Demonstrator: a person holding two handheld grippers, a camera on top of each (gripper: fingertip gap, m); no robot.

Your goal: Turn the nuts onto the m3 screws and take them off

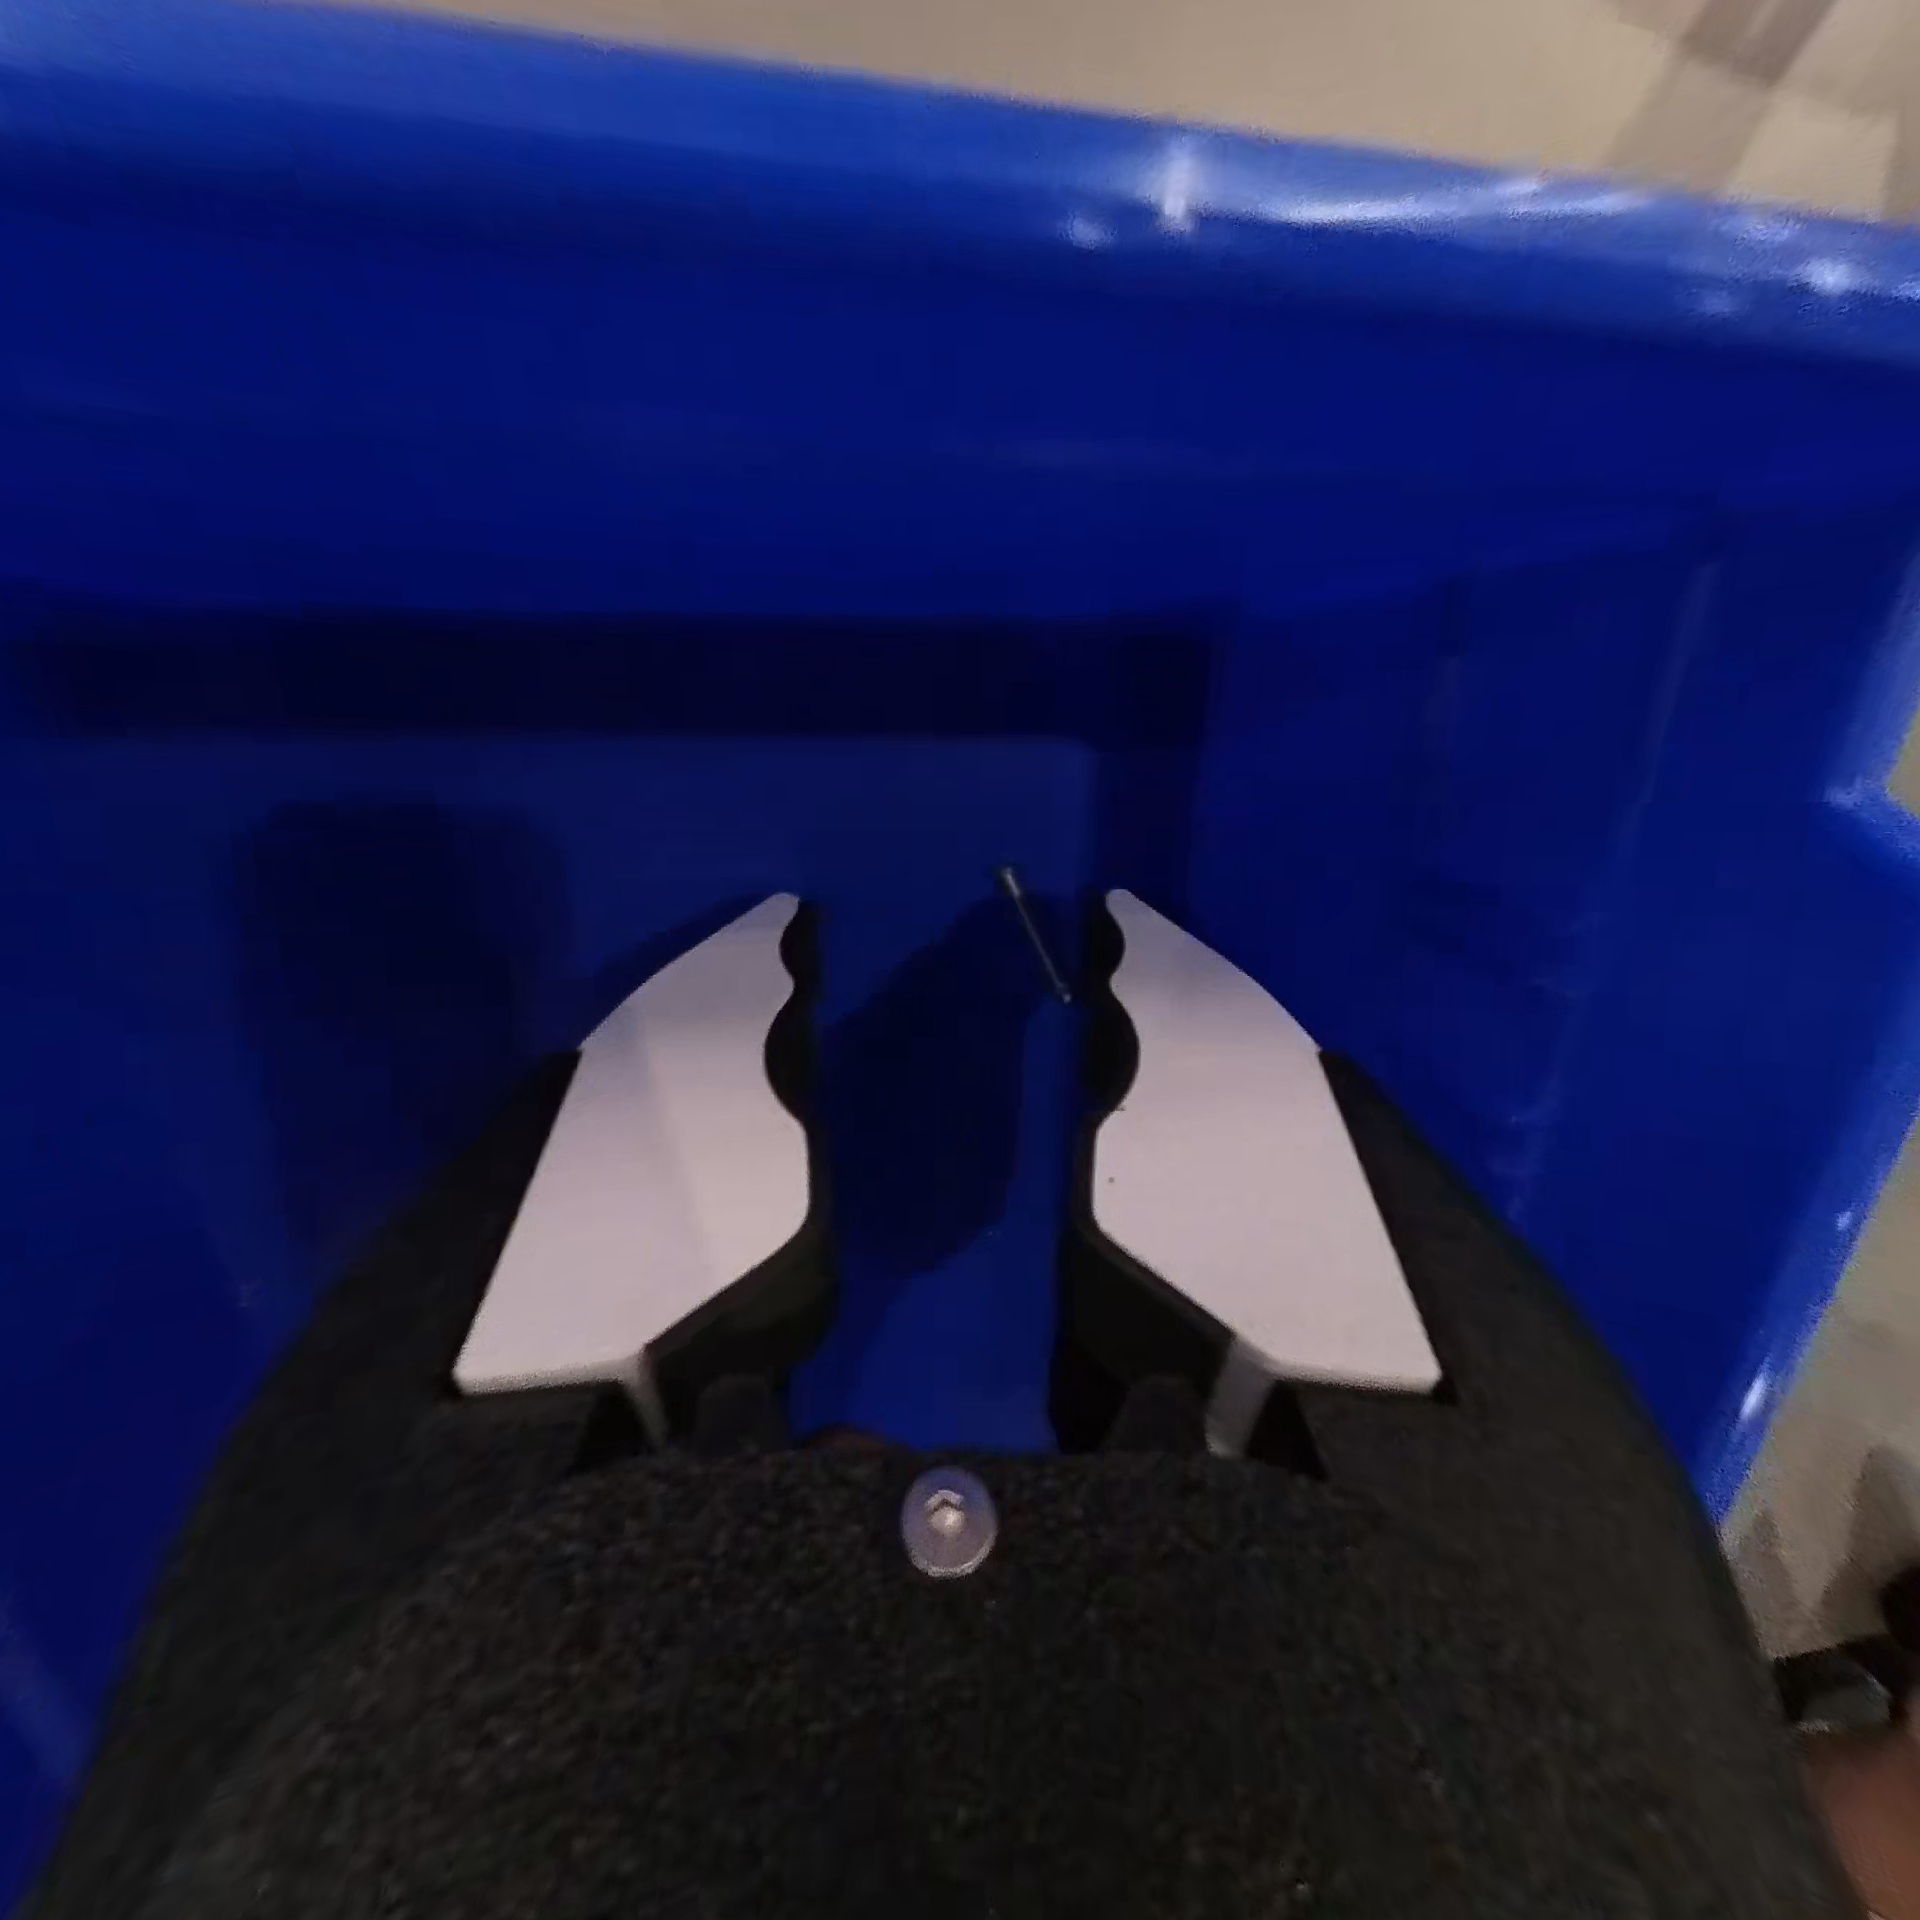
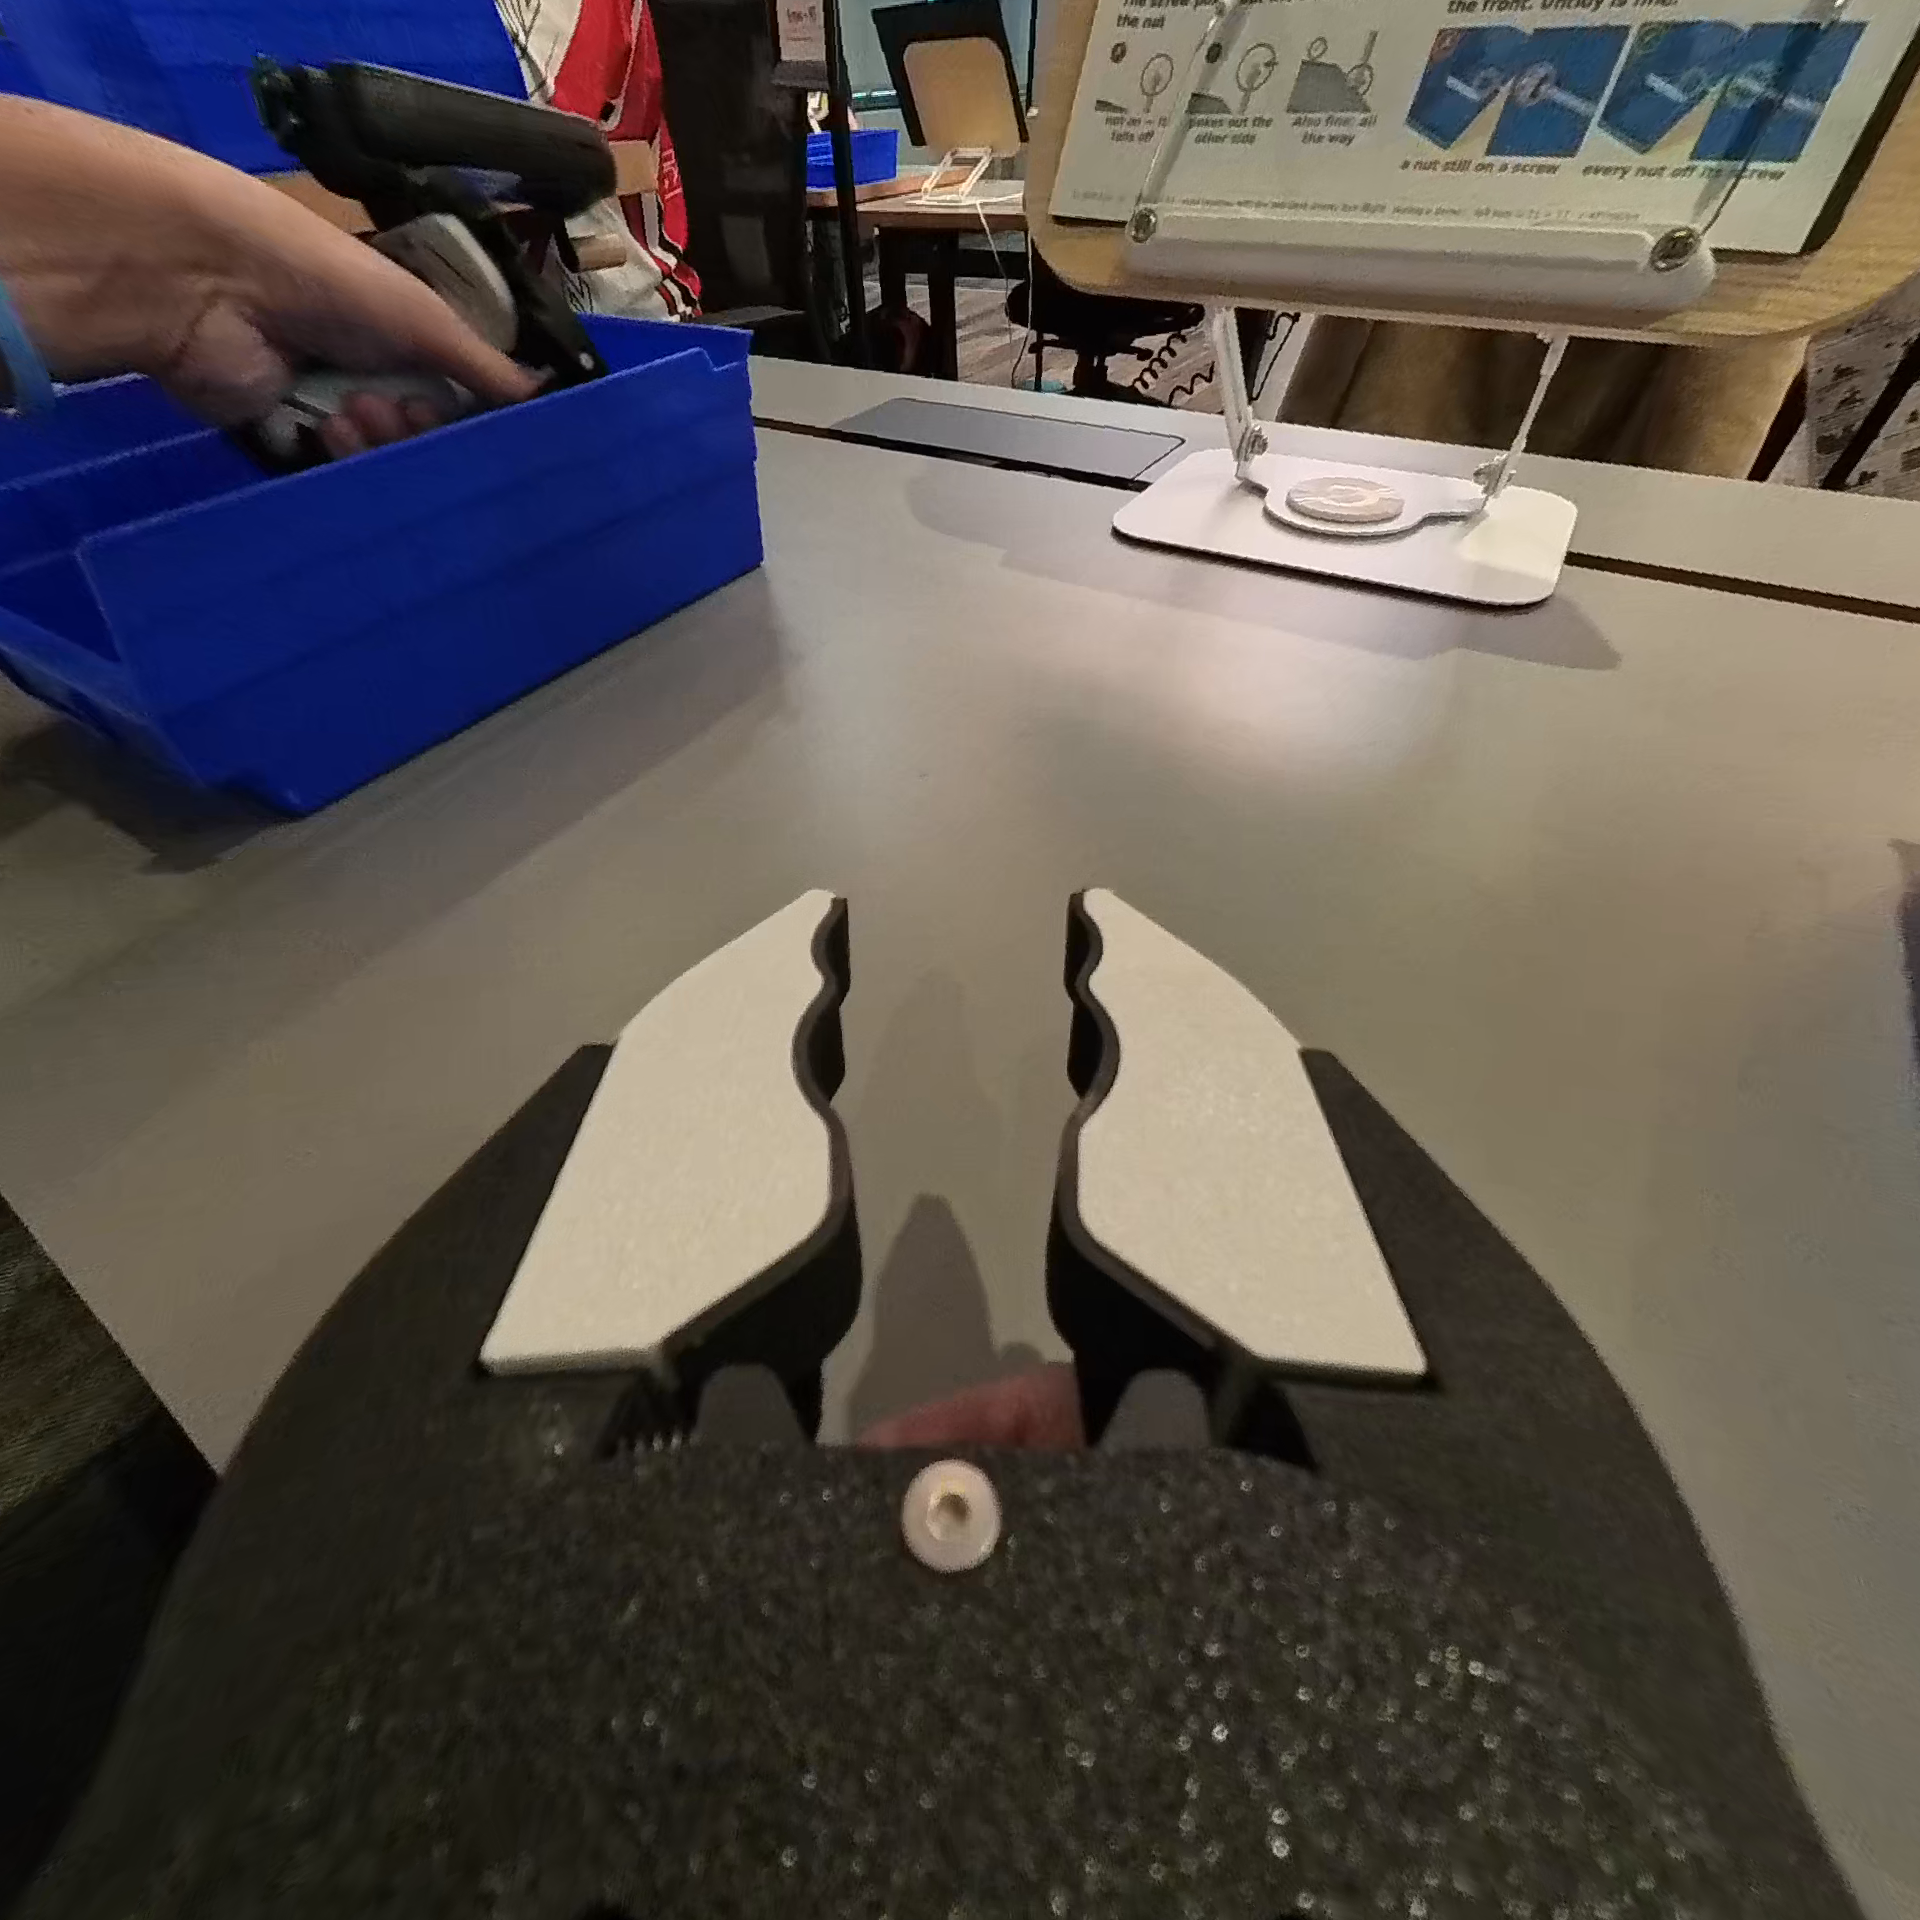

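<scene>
My left gripper (image 1: pixel 951 914) is open and reaches down inside a blue plastic bin (image 1: pixel 935 468). A thin dark screw (image 1: pixel 1034 948) lies on the bin floor just inside the right fingertip, untouched. No nut shows. In the right wrist view the same blue bin (image 2: pixel 436 603) stands at the far left of the grey table (image 2: pixel 1143 779), with a hand (image 2: pixel 208 301) holding the left gripper's body (image 2: pixel 447 208) inside it. My right gripper (image 2: pixel 956 914) is open and empty, held low over the bare table.
A white stand (image 2: pixel 1340 520) at the back of the table carries an instruction card (image 2: pixel 1455 114). A dark flat panel (image 2: pixel 1008 436) is set into the tabletop behind. Chairs and other tables stand beyond. The table's near-left edge (image 2: pixel 104 1320) drops off.
</scene>
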